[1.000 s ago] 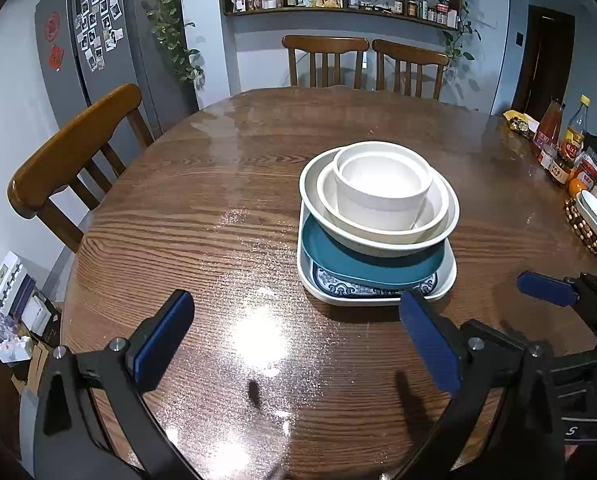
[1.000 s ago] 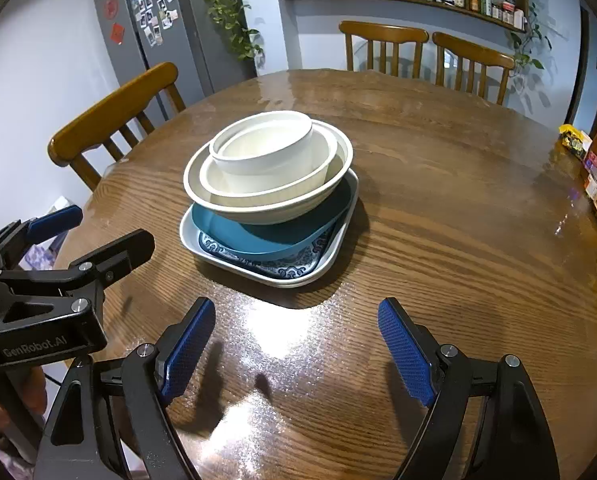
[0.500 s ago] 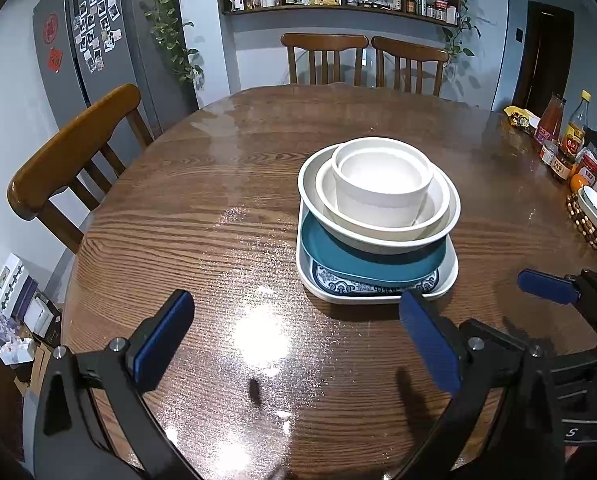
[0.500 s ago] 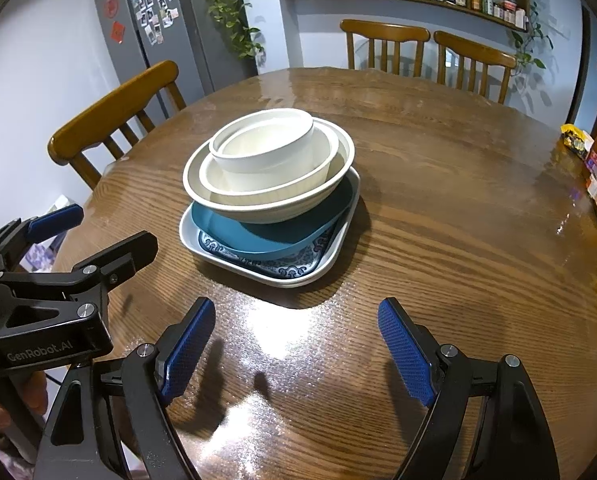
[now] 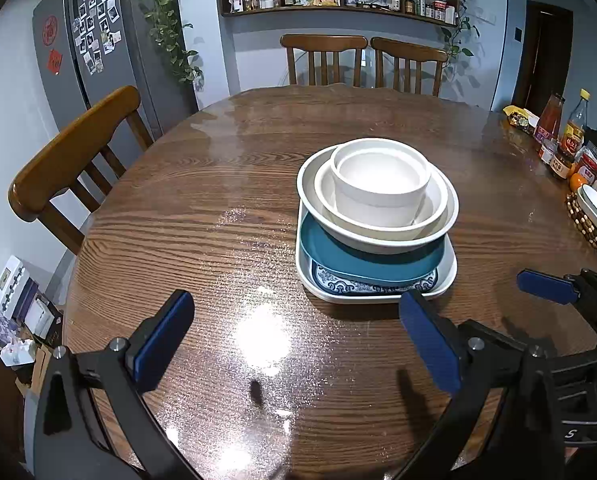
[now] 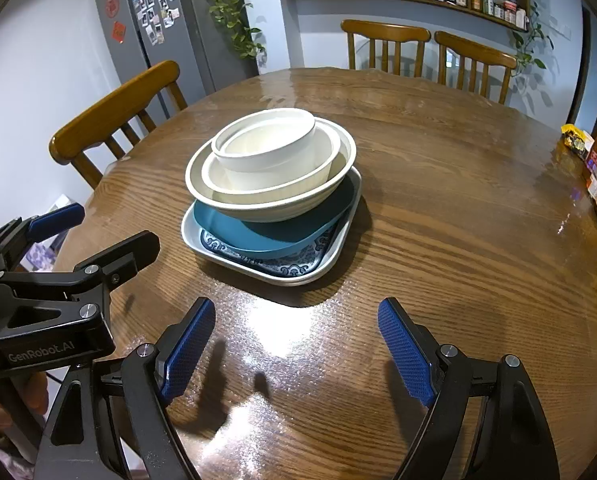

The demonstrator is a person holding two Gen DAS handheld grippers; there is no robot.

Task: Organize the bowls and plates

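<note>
Looking down across the round, glossy brown wooden tabletop, I have everything already gathered into one stack near its middle. At the bottom sits the white rounded-square tray, holding a blue-and-white patterned plate and, over that, a teal rounded-square plate. On the teal plate rests the wide white bowl, a smaller white bowl nested inside it, and the small straight-sided white bowl on top.

My left gripper and right gripper both hover short of the stack, jaws released and spread wide, nothing between them.

I judge the stacking done, or a final check in hand. If anything remains, it calls for squaring the teal plate inside the tray without tipping the bowls.
</note>
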